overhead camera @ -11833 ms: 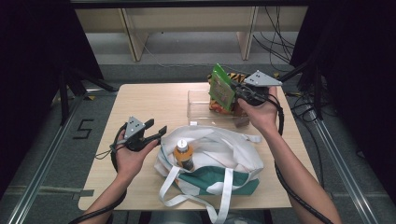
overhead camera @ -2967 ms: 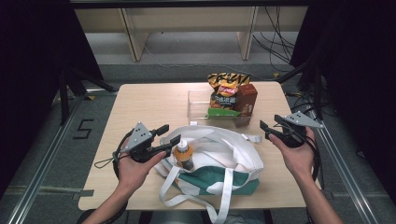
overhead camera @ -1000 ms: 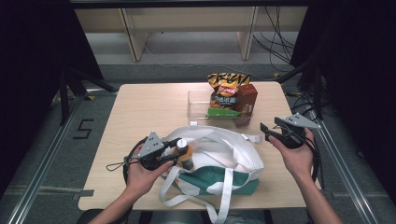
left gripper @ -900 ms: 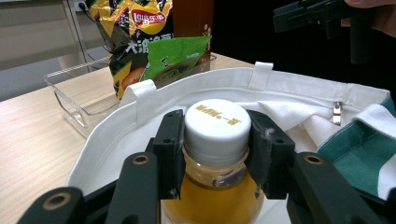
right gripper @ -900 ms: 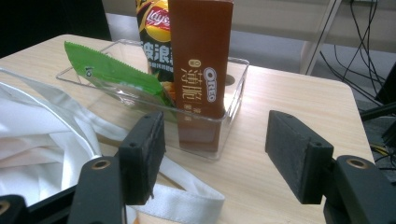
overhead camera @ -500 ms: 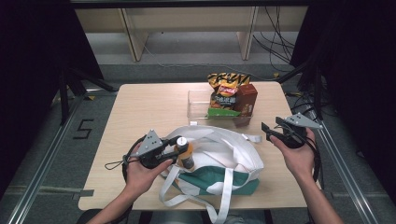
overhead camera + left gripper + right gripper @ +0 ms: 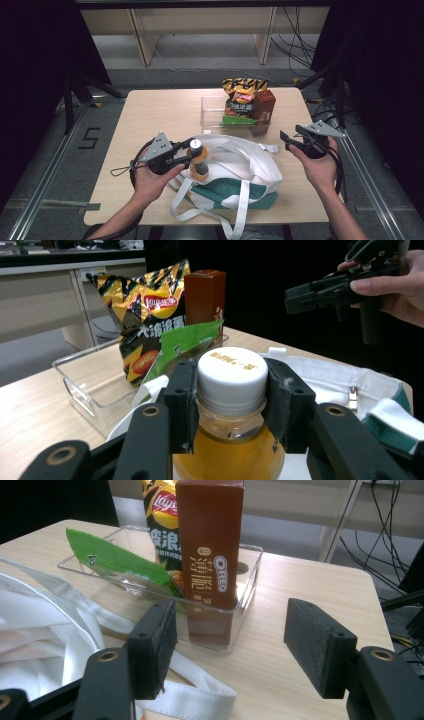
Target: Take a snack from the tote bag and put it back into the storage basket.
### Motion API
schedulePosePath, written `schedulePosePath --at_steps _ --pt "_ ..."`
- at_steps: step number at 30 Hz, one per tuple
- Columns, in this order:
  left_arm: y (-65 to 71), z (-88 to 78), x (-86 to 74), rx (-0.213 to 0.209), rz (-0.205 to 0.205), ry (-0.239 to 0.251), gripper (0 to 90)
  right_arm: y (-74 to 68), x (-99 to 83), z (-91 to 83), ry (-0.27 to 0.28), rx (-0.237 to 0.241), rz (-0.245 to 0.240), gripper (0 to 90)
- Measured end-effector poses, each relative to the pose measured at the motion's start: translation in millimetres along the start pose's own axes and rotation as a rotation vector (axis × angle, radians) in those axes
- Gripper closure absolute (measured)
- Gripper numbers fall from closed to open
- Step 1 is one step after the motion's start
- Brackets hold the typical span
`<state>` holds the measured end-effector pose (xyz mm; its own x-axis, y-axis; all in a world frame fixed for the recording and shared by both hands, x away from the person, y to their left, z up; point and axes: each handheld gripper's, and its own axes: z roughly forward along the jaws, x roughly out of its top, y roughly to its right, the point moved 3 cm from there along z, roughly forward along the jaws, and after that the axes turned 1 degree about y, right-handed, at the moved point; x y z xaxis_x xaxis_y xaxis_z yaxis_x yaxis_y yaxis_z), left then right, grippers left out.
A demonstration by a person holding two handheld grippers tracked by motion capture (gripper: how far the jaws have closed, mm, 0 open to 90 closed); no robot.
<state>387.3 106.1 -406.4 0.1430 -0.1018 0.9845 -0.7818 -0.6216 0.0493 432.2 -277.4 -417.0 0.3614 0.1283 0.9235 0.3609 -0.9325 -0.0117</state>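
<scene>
A bottle (image 7: pixel 199 162) of amber drink with a white cap (image 7: pixel 231 374) stands upright in the open mouth of a white and green tote bag (image 7: pixel 250 172). My left gripper (image 7: pixel 193 148) is shut on the bottle, its pads (image 7: pixel 182 390) pressing both sides of the cap. My right gripper (image 7: pixel 289 136) is held above the table's right side, open with nothing between its jaws. In the right gripper view it (image 7: pixel 230 650) points at the brown Oreo box (image 7: pixel 210 555).
A clear bin (image 7: pixel 212 111) behind the bag holds a chips bag (image 7: pixel 242 94), the Oreo box (image 7: pixel 263 105) and a green packet (image 7: pixel 239 120). A white bag strap (image 7: pixel 192 695) lies under the right gripper. The bag's other straps hang over the table's front edge (image 7: pixel 200 220).
Since three seconds ago my left gripper has moved right and closed on the bottle's cap. Over the last second it has barely shifted. The right gripper has kept still.
</scene>
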Motion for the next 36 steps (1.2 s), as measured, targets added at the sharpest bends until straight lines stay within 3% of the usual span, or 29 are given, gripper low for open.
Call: schedulePosePath --at_steps 3,4,7,12,13,16,36 --pt "-0.2 0.9 4.8 -0.002 0.010 0.008 59.2 0.2 -0.6 1.0 0.021 -0.008 0.011 38.3" --pt "-0.3 1.2 6.2 -0.004 0.010 0.014 59.1 -1.2 -0.6 -1.2 -0.016 0.005 0.033 38.3" --pt "-1.6 1.5 10.1 -0.005 0.018 0.016 59.2 0.5 -0.9 -0.5 -0.001 -0.001 0.014 38.3" --pt "-3.1 2.6 16.4 -0.007 0.022 0.028 59.2 -1.6 -1.8 -0.9 -0.016 0.001 0.027 38.3" --pt "-3.3 3.0 17.6 -0.006 0.023 0.032 59.2 0.1 -1.4 0.2 -0.008 0.011 0.003 38.3" --pt "-4.2 3.9 21.3 -0.005 0.027 0.040 59.2 0.5 -1.5 0.8 -0.007 0.004 -0.004 38.3" --pt "-4.9 14.2 43.4 -0.016 0.047 0.087 59.2 2.4 -1.6 1.6 0.004 0.005 -0.011 38.3"
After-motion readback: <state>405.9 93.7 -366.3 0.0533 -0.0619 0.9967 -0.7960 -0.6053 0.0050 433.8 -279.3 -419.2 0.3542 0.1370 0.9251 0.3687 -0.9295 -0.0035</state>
